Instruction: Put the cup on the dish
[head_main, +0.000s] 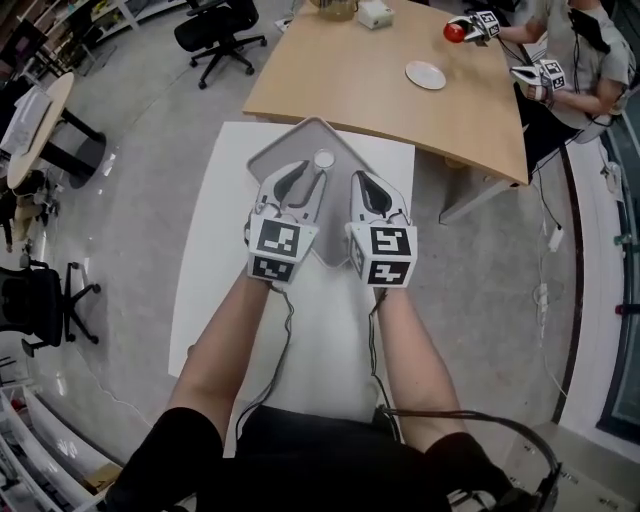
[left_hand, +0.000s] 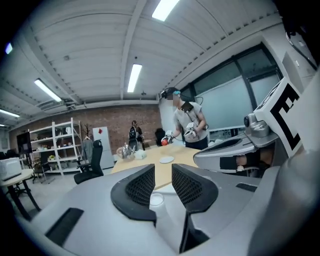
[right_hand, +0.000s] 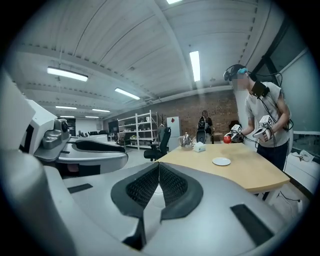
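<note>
A small white round cup (head_main: 323, 158) stands at the far end of a grey tray (head_main: 272, 152) on the white table (head_main: 222, 215); whether a dish lies under it I cannot tell. Both grippers hang side by side above the tray, clear of the cup. My left gripper (head_main: 303, 181) is open with an empty gap between its jaws. In the left gripper view the cup (left_hand: 156, 199) shows below that gap (left_hand: 163, 176). My right gripper (head_main: 364, 184) is shut with its pads meeting and nothing held (right_hand: 159, 169).
Beyond stands a wooden table (head_main: 350, 95) with a white dish (head_main: 425, 75) and a tissue box (head_main: 375, 12). Another person (head_main: 585, 50) there holds grippers and a red object (head_main: 455, 32). An office chair (head_main: 222, 35) stands at the back left.
</note>
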